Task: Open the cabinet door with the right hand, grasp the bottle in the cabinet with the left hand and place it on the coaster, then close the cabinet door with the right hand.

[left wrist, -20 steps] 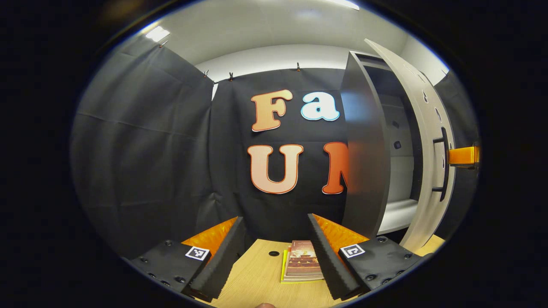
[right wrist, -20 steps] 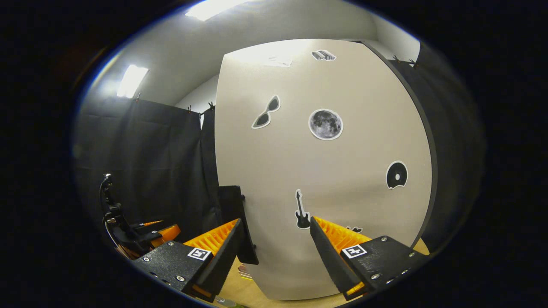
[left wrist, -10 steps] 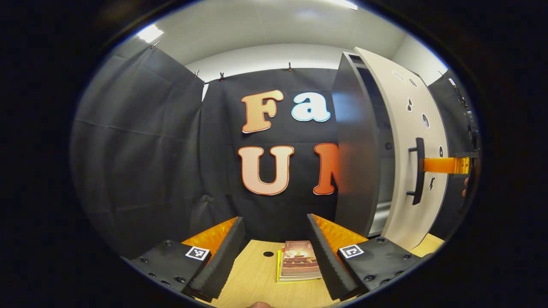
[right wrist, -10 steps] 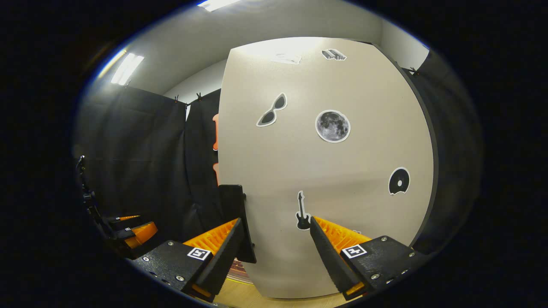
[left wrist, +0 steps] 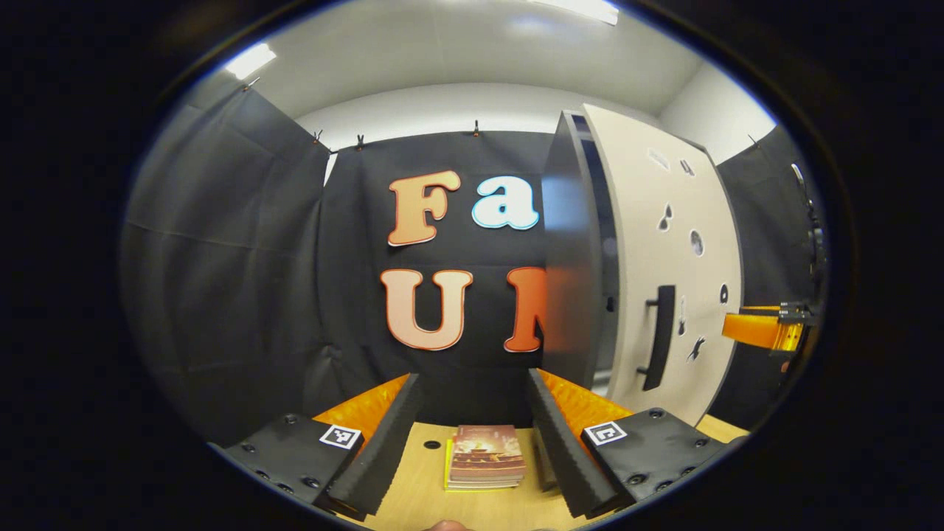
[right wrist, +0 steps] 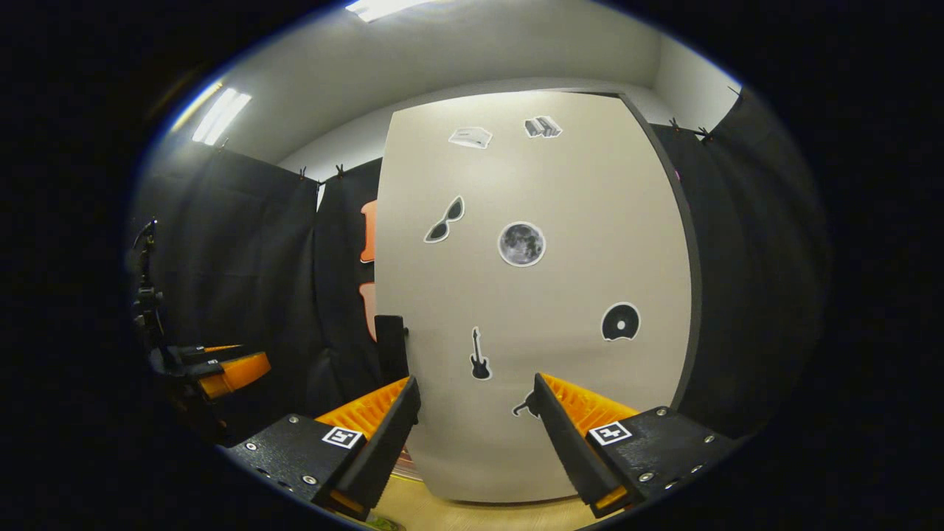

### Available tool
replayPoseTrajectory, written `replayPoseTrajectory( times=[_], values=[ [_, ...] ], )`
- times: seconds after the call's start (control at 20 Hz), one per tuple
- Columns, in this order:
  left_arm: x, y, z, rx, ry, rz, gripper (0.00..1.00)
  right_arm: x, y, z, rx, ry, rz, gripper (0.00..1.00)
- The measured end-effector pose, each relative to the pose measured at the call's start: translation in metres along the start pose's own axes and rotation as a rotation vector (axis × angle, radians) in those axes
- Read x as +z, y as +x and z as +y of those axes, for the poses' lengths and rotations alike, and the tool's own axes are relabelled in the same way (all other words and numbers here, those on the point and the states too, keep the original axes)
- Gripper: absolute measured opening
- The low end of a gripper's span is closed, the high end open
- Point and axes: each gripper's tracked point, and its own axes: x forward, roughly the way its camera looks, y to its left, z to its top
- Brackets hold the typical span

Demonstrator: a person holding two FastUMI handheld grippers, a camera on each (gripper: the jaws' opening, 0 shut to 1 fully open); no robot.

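A light wood-grain counter (left wrist: pixel 420 501) carries a small stack of books (left wrist: pixel 483 464), a reddish-brown cover on top and a yellow one at the bottom, lying flat. A dark round hole (left wrist: pixel 431 445) sits in the counter just left of the stack. Black cloth walls (left wrist: pixel 221 295) hang from clips. White ceiling (left wrist: pixel 442 51) with bright light panels (right wrist: pixel 221 114) overhead.

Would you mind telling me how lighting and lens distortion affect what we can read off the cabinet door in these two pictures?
Left gripper view: the fisheye bows the cabinet door, and its handle stays crisp. Right gripper view: ceiling light brightens the door's upper half, its edges curve, yet the stickers remain sharp.
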Motion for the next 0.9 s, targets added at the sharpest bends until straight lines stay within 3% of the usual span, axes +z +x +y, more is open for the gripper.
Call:
replayPoseTrajectory(
  times=[0.4, 0.9],
  values=[
    [0.033, -0.009, -0.087, -0.103, -0.004, -0.056, 0.94, 0.02, -0.073, -0.072, -0.137, -0.075, -0.061, 0.96],
    [0.032, -0.03, -0.145, -0.091, -0.007, -0.102, 0.94, 0.028, -0.121, -0.124, -0.197, -0.072, -0.097, 0.95]
  ],
)
